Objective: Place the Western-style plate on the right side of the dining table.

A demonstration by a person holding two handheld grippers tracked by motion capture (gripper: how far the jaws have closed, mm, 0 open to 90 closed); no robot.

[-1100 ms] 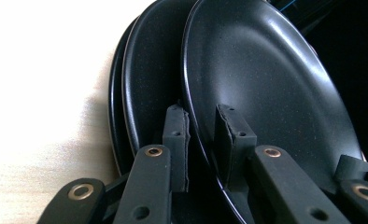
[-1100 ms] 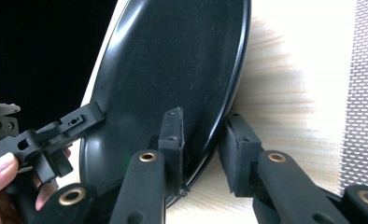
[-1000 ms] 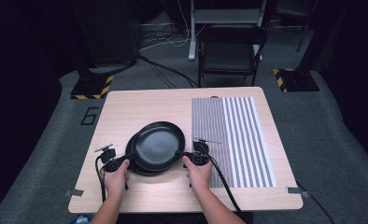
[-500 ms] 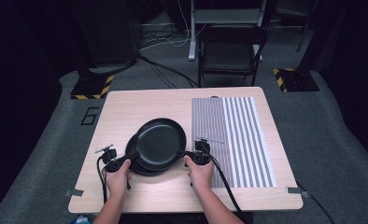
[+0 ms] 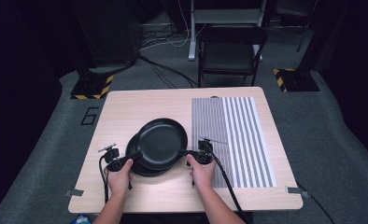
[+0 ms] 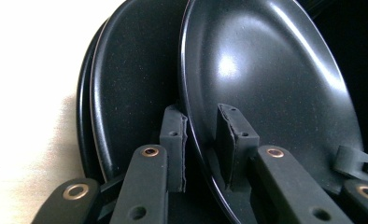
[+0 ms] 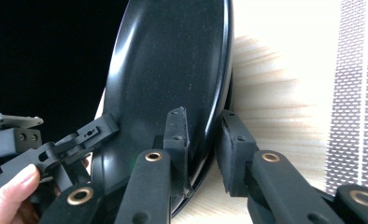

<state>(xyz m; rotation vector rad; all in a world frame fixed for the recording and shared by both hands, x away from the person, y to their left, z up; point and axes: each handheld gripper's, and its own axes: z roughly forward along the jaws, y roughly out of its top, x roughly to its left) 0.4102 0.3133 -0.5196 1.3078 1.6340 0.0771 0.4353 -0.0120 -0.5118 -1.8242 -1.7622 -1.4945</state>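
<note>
At the bottom centre of the high view, two forearms come in, each hand holding one hand-held gripper. The left hand-held gripper (image 5: pixel 136 155) sits at lower left of centre, the right hand-held gripper (image 5: pixel 183 152) at lower right of centre, and both meet the rim of the top plate (image 5: pixel 161 142) from opposite sides.

In the left gripper view, its two jaws straddle the rim of the top plate (image 6: pixel 266 84), one pad under it and one on its upper face. The jaws have just been opening a little, with the rim between them, and a thin gap shows beside the pads, so they stand apart around the rim and are not pressed on it. In the right gripper view, the two jaws are clamped on the opposite rim of the same plate (image 7: pixel 173 70), pads pressing either side, and the left hand-held gripper (image 7: pixel 102 128) shows at lower left with a fingertip beside it.

There are at least two black plates: the top one lies shifted toward the upper right over a lower plate (image 5: pixel 138 161), whose edge shows at the left. The left gripper view hints at another rim beneath; I cannot tell for sure.

The stack rests on the bench (image 5: pixel 135 107), centre-left. One striped mat (image 5: pixel 238 135) lies at the right. Beyond the bench, one chair (image 5: pixel 231 51) stands at top centre.
</note>
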